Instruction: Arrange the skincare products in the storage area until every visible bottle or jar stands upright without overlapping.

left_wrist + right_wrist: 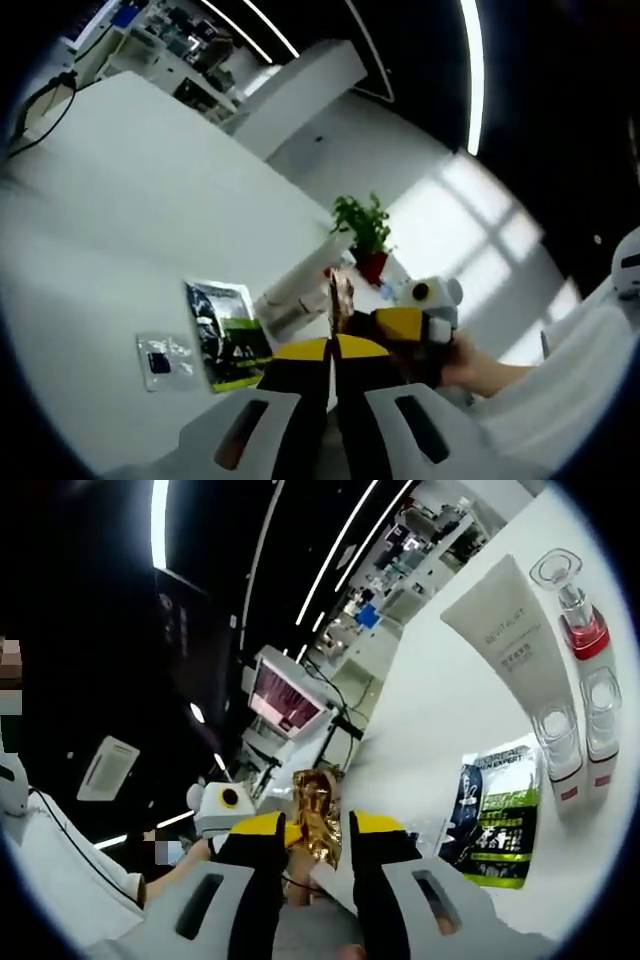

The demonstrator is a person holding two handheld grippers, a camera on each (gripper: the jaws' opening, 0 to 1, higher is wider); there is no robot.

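Skincare products lie spread over a smooth white desk (440,710). In the right gripper view a crinkled, shiny gold packet (318,815) stands up between the yellow-tipped black jaws of the right gripper (318,845), which close on it from both sides. Beyond it on the desk lie a dark glossy sachet with a green band (495,805), a long matte white tube (512,630) lying flat with a clear cap, and beside it a slim white bottle with a red collar and a square clear cap (580,615); tube and bottle lie side by side, close but whether touching cannot be told. Open desk surface runs up and to the right of them. To the left of the jaws the other gripper and a hand appear near the packet. In the left gripper view the left gripper (333,350) has its yellow tips pressed together with no visible gap, and a thin edge of the gold packet (338,300) rises just past them; whether it is pinched cannot be told. On the desk to the left lie the dark sachet (228,335) and a small clear flat packet (165,358), apart from each other, with broad bare desk beyond. A white tube (300,285) lies near a green potted plant in a red pot (366,235) at the desk's far edge.
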